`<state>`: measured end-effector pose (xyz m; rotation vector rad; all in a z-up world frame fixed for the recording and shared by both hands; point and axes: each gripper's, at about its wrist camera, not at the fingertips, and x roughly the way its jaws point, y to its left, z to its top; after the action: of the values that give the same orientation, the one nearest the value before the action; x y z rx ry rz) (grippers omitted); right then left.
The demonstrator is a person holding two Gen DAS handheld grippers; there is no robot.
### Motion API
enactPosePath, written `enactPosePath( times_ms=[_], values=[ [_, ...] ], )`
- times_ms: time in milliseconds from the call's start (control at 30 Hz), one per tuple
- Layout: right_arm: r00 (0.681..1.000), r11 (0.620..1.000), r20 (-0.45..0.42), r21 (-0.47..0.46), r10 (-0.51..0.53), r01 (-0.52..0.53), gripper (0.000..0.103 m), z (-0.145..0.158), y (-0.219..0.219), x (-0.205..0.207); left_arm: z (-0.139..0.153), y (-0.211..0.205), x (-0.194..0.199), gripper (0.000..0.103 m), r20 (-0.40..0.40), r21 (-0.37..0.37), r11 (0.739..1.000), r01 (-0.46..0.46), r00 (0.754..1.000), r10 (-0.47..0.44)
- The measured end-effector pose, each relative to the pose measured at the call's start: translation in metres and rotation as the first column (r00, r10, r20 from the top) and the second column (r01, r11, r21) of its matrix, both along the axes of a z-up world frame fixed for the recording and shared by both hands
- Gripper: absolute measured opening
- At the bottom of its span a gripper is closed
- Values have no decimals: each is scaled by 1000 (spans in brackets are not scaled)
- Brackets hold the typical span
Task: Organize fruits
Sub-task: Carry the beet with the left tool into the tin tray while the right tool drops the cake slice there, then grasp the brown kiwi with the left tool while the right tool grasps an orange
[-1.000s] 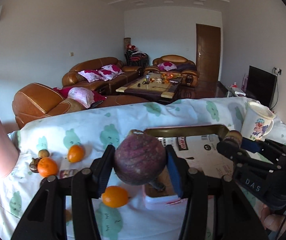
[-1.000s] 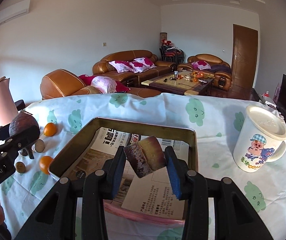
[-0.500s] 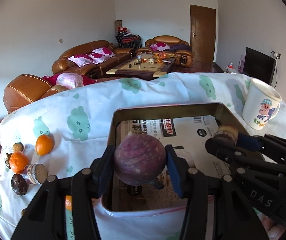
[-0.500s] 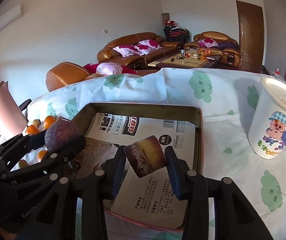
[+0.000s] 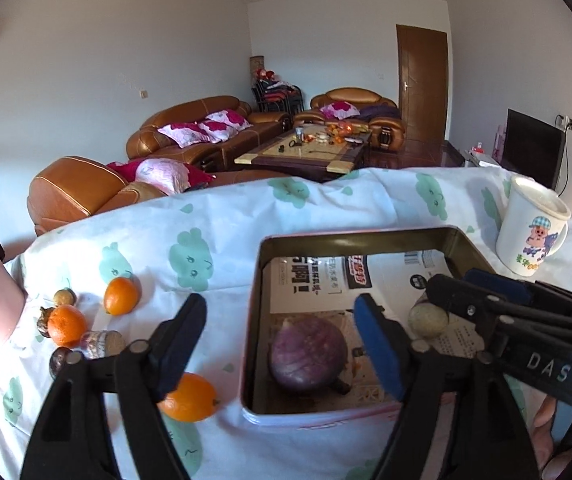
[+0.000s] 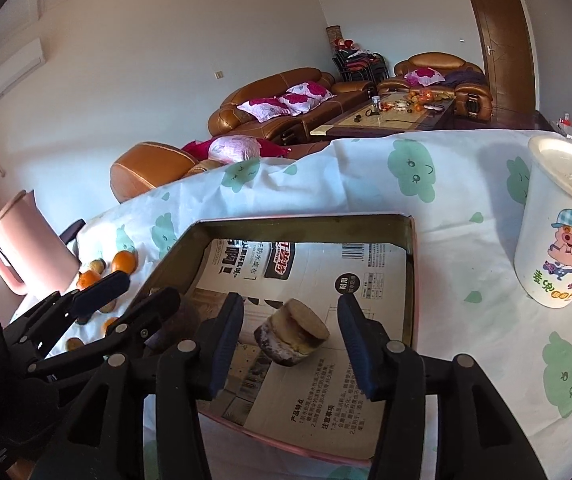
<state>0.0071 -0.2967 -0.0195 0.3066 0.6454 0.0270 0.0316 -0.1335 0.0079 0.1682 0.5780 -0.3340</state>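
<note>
Purple fruit (image 5: pixel 307 354) stem-down in tray (image 5: pixel 252 320), cut chunk (image 6: pixel 292 336) tilted, both grippers wide

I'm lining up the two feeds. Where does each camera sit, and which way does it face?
Left wrist: on the left gripper, facing forward over the metal tray's left end, round purple fruit below; its open fingers show.
Right wrist: on the right gripper, facing the tray's right half, cut fruit chunk below; open fingers show.
Shared: tray, cartoon-pig mug.

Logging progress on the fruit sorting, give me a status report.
Left tongs open, right tongs open. Purple fruit and cut fruit piece resting in tin tray. Oranges on tablecloth. Nothing blocking.
</note>
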Motion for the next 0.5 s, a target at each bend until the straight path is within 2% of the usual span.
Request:
enactPosePath(
  times_ms=[67,167,300,400,500],
  values=[
    [999,1000,30,2,-21,21,58,3,-3,-2,7,6,-6,100,32,-16,1000,-4,999,4],
    [996,999,83,-21,-44,45,69,9,-1,-7,15,10,-17,101,101,21,999,-26,995,24],
    [989,990,124,-110,-76,90,69,14,7,-12,19,20,-27,103,167,61,996,-62,985,51],
    [985,982,139,-146,-99,120,69,15,11,-15,20,32,-29,103,170,56,995,-80,983,69],
    [984,980,140,-146,-114,134,69,15,11,-19,18,44,-28,103,161,55,993,-103,983,93]
  ],
)
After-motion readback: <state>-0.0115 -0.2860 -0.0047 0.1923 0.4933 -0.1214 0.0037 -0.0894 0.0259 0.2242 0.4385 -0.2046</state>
